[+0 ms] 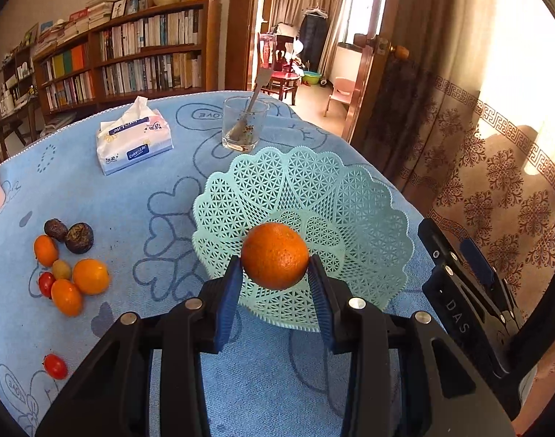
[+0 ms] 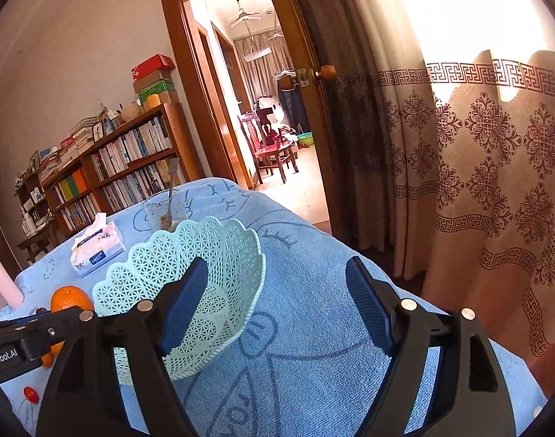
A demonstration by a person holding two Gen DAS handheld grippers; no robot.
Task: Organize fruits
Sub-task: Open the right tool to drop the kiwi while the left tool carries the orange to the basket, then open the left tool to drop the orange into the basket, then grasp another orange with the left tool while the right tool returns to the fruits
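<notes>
We can read a fair amount of writing here. The tissue pack in the upper left of the left wrist view carries a blue "ColoriLife" label, the blue cloth on the tabletop shows "LOVE" printed upside down near the glass and again at the lower left, and the right gripper, at the right edge of that frame, bears the letters "DAS". In the right wrist view, the dark body at the lower left reads "enRobot.AI" (the start is cut off).

Our left gripper has its blue fingers clenched on an orange, one pad on each side, in the centre of the frame over the near part of the mint lattice basket. The orange is close to round, so we cannot give it a long axis or a heading.

The right gripper's fingers are spread apart with nothing between them, low in the right wrist view, beside the basket.

More fruit lies in a cluster at the left of the left wrist view, with one cherry tomato apart at the lower left.
</notes>
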